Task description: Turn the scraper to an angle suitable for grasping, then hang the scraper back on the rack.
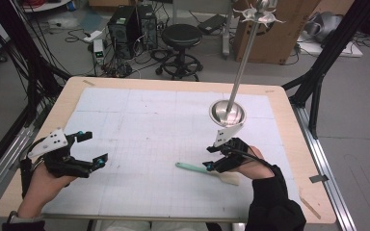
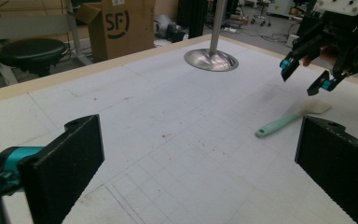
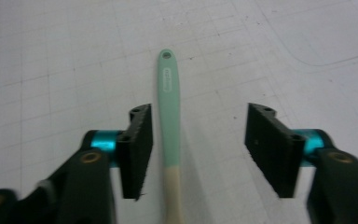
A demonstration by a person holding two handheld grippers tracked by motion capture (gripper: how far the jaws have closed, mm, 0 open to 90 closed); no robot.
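With the spatula (image 3: 169, 116) lying flat on the mat (image 1: 149, 125) between the spread, untouching jaws of the right gripper (image 3: 198, 149), a release is judged underway, and clear withdrawal is called for next.

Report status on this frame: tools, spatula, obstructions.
Right tool open above the spatula, pads clear of the handle. Left tool open, empty. Spatula flat on the mat. Metal stand behind, not obstructing.

The high view looks down on the whole table (image 1: 67, 91); both gripper views sit low and close, sharing the spatula (image 2: 286, 119).
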